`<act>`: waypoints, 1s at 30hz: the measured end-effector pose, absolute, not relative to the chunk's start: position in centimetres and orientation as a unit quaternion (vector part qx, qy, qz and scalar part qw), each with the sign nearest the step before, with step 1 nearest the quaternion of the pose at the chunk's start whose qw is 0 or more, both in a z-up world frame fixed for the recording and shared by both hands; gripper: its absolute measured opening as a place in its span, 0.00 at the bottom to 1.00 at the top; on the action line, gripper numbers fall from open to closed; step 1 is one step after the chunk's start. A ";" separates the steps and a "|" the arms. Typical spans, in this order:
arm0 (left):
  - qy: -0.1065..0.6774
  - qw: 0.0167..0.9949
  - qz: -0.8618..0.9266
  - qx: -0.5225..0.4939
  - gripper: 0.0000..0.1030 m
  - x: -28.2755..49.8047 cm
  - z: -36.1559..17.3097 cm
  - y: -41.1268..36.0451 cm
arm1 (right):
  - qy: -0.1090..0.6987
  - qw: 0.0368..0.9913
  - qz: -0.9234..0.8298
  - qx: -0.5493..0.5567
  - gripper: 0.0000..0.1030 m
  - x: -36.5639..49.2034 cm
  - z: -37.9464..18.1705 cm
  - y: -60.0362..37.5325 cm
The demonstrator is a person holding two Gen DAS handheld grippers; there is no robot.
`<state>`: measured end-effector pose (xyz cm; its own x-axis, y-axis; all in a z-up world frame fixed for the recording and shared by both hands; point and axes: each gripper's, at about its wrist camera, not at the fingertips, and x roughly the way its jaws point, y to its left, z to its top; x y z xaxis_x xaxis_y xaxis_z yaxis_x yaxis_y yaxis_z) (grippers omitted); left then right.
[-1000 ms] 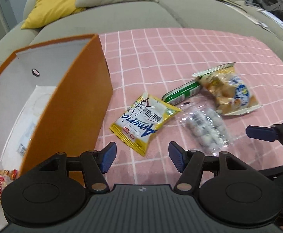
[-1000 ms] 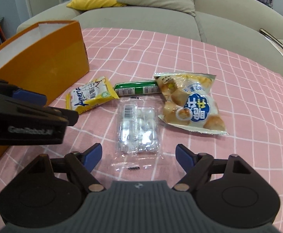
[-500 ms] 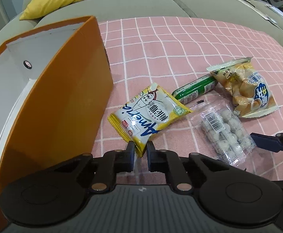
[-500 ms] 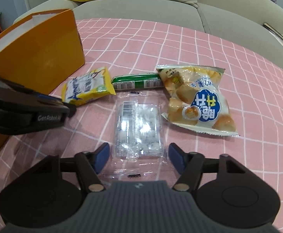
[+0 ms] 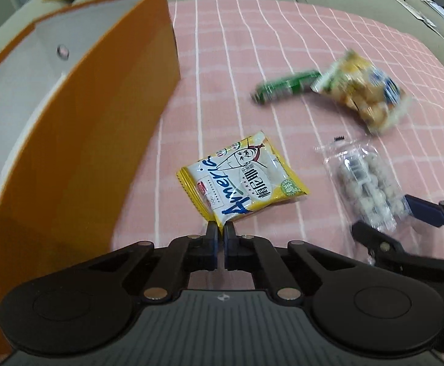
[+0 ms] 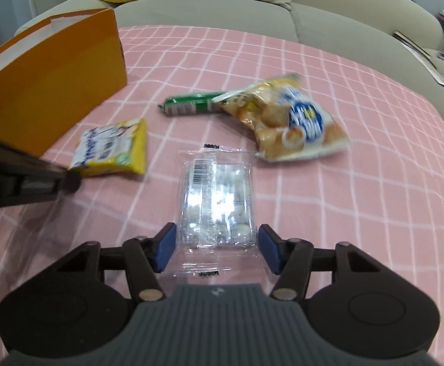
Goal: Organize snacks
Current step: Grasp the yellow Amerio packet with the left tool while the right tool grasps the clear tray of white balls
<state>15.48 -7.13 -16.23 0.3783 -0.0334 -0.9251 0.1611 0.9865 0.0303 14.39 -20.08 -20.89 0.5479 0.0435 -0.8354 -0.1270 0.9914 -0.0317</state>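
Left gripper (image 5: 221,231): pinches yellow snack packet (image 5: 242,177) corner; light, floppy.
Right gripper (image 6: 216,248): jaws apart, straddling clear candy pack (image 6: 215,196); slippery.

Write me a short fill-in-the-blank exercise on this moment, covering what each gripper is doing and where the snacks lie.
The left gripper is shut on a corner of the ____ packet.
The right gripper is open, its fingers on either side of the ____ bag.
The green tube touches the bag of ____.
The orange box stands on a ____ checked cloth.

Missing words: yellow; clear; puffs; pink
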 end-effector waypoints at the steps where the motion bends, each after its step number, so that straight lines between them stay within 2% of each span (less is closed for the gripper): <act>1: 0.560 0.825 -0.060 0.052 0.03 14.8 -16.2 -7.2 | 0.474 0.878 0.046 -0.045 0.55 13.8 -20.8 -20.2; 9: 0.602 0.794 -0.085 0.008 0.03 10.7 -16.1 -7.1 | 0.488 0.871 0.033 -0.045 0.55 10.0 -19.9 -20.7; 17: 0.610 0.769 -0.181 -0.051 0.08 9.6 -15.8 -7.3 | 0.491 0.870 0.040 -0.014 0.55 8.9 -19.5 -21.2; 20: 0.598 0.776 -0.199 -0.038 0.21 9.1 -15.2 -7.5 | 0.489 0.871 0.040 -0.009 0.55 8.7 -19.4 -21.3; 22: 0.585 0.784 -0.206 -0.018 0.41 9.0 -14.6 -7.6 | 0.487 0.873 0.040 -0.007 0.56 8.5 -19.3 -21.4; 23: 0.573 0.792 -0.211 -0.001 0.46 9.1 -14.3 -7.7 | 0.484 0.874 0.041 -0.004 0.55 8.5 -19.2 -21.5; 25: 0.556 0.802 -0.218 0.034 0.64 9.1 -13.8 -7.9 | 0.478 0.877 0.042 -0.001 0.56 8.4 -19.0 -21.7; 27: 0.541 0.808 -0.223 0.073 0.74 9.3 -13.4 -8.0 | 0.475 0.879 0.042 -0.002 0.63 8.4 -19.0 -21.7; 30: 0.515 0.813 -0.241 0.127 0.80 9.4 -13.1 -8.1 | 0.471 0.880 0.052 -0.005 0.66 8.4 -19.0 -21.7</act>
<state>9.43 -8.15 -13.05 0.3533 -0.2601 -0.8986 0.5220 0.8519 -0.0414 8.44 -21.74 -18.97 0.5503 0.0875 -0.8304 -0.0971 0.9945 0.0404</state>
